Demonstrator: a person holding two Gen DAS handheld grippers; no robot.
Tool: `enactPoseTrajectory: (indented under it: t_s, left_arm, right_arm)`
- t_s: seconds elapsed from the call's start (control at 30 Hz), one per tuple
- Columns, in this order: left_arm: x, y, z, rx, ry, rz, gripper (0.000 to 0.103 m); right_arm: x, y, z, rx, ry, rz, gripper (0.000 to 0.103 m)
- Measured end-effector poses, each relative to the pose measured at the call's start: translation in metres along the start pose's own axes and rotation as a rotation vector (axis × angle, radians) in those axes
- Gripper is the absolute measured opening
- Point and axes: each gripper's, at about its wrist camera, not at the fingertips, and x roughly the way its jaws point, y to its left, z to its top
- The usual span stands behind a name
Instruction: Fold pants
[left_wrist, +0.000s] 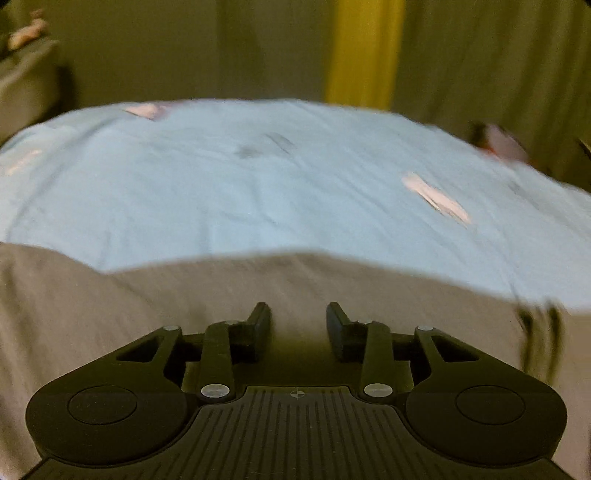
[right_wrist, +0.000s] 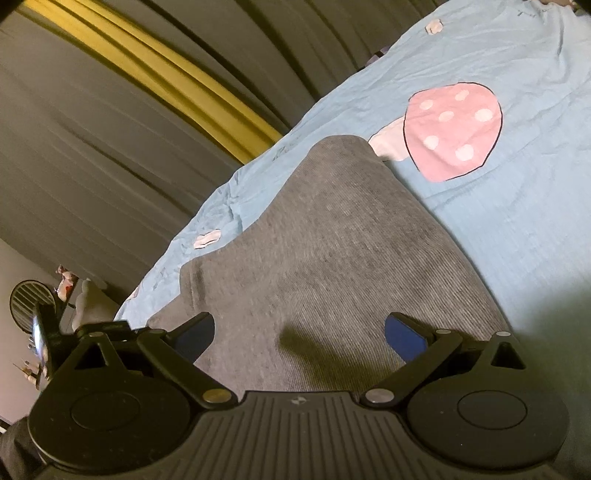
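The grey pants (right_wrist: 325, 258) are lying flat on the blue bedsheet (right_wrist: 517, 221), reaching toward its curtain-side edge. The left gripper (left_wrist: 298, 325) is hanging over the cloth with jaws partly apart and gripping nothing; the right gripper (right_wrist: 299, 332) is spread wide, also empty. Each should probably be pinching a hem corner cleanly before lifting.

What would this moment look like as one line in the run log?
task: fold pants | left gripper: open, over grey pants | right gripper: open wide over pants | surface: blue sheet | hold: none
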Motion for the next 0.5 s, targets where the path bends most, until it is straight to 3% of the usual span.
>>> enactPoseTrajectory:
  t_s: [0.1, 0.2, 0.23, 0.33, 0.37, 0.4, 0.43, 0.5]
  left_arm:
    - [0.0, -0.014, -0.011, 0.083, -0.021, 0.022, 0.039]
    - [0.022, -0.017, -0.007, 0.077, -0.046, 0.054, 0.044]
    - [0.034, -0.017, -0.003, 0.084, -0.056, 0.084, 0.046]
    - [0.049, -0.028, 0.005, 0.106, -0.112, 0.216, 0.067]
    - [0.047, -0.032, 0.006, 0.103, -0.115, 0.245, 0.065]
    - [0.041, -0.037, 0.005, 0.096, -0.114, 0.249, 0.052]
    - [0.031, -0.041, 0.005, 0.092, -0.112, 0.231, 0.047]
    - [0.007, -0.053, -0.006, 0.104, -0.107, 0.115, 0.052]
  right_arm:
    - [0.001, 0.001, 0.0, -0.012, 0.0, -0.005, 0.099]
    - [0.001, 0.002, 0.0, -0.014, 0.001, -0.004, 0.099]
    - [0.001, 0.001, 0.0, -0.01, 0.0, -0.001, 0.099]
    - [0.0, 0.0, 0.001, 0.001, -0.006, 0.004, 0.099]
    - [0.0, 0.0, 0.0, 0.0, -0.007, 0.004, 0.099]
    - [0.0, 0.0, 0.0, -0.004, -0.007, 0.002, 0.099]
    - [0.0, 0.001, 0.0, -0.009, -0.008, 0.0, 0.099]
    - [0.0, 0.002, 0.0, -0.017, -0.009, -0.004, 0.099]
